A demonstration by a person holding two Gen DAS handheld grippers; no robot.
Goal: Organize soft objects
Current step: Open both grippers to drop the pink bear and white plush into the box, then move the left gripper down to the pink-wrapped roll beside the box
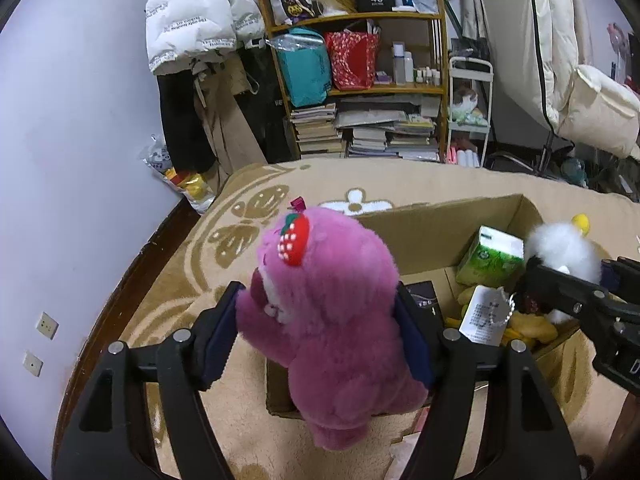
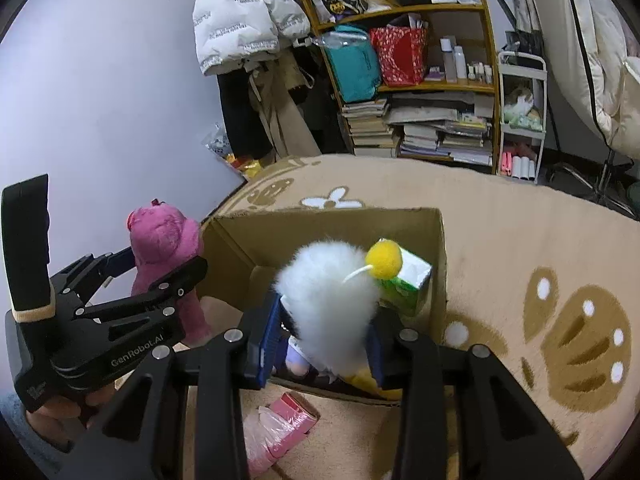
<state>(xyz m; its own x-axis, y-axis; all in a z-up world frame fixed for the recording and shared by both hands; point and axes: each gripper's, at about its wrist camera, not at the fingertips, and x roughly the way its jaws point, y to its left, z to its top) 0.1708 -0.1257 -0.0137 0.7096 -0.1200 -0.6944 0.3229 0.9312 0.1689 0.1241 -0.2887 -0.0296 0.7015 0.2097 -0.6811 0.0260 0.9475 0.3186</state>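
My left gripper (image 1: 318,320) is shut on a pink plush bear (image 1: 332,320) with a strawberry on its head, holding it upright above the near left corner of an open cardboard box (image 1: 424,224). The bear also shows in the right wrist view (image 2: 164,248), beside the box (image 2: 438,280). My right gripper (image 2: 326,332) is shut on a white fluffy toy (image 2: 328,300) with a yellow pompom, held over the box's inside. That toy shows in the left wrist view (image 1: 560,252) too.
Inside the box lie a green tissue pack (image 1: 490,258), a yellow plush (image 1: 528,328) with a white tag, and a dark box. A pink package (image 2: 280,428) lies on the beige patterned rug (image 2: 520,240) near the box. A cluttered bookshelf (image 1: 360,92) stands behind.
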